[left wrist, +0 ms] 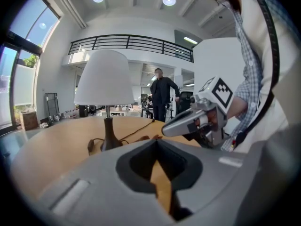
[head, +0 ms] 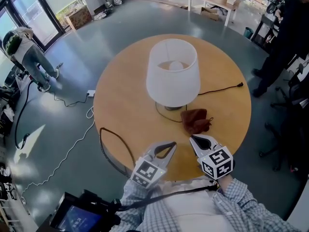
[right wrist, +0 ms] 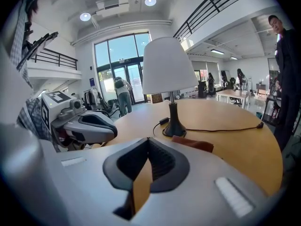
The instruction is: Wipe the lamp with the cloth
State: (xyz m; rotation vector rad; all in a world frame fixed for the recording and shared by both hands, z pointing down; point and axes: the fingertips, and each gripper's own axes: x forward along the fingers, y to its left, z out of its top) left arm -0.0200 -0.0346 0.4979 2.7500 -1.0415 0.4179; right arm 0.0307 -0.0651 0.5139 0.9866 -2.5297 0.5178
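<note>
The lamp (head: 173, 74) stood upright near the middle of the round wooden table (head: 120, 100). Its long axis was vertical, and its white shade widened downward over a dark stem and base. Its cord (head: 219, 89) trailed across the tabletop toward the right edge. The reddish-brown cloth (head: 195, 120) lay crumpled on the table just beside the lamp's base, on the side nearer the person. Over the table's near edge, the left gripper (head: 169, 147) and right gripper (head: 194, 139) pointed toward the lamp, tips close together. Both had their jaws fully closed with nothing between them, and neither touched the cloth or the lamp.
</note>
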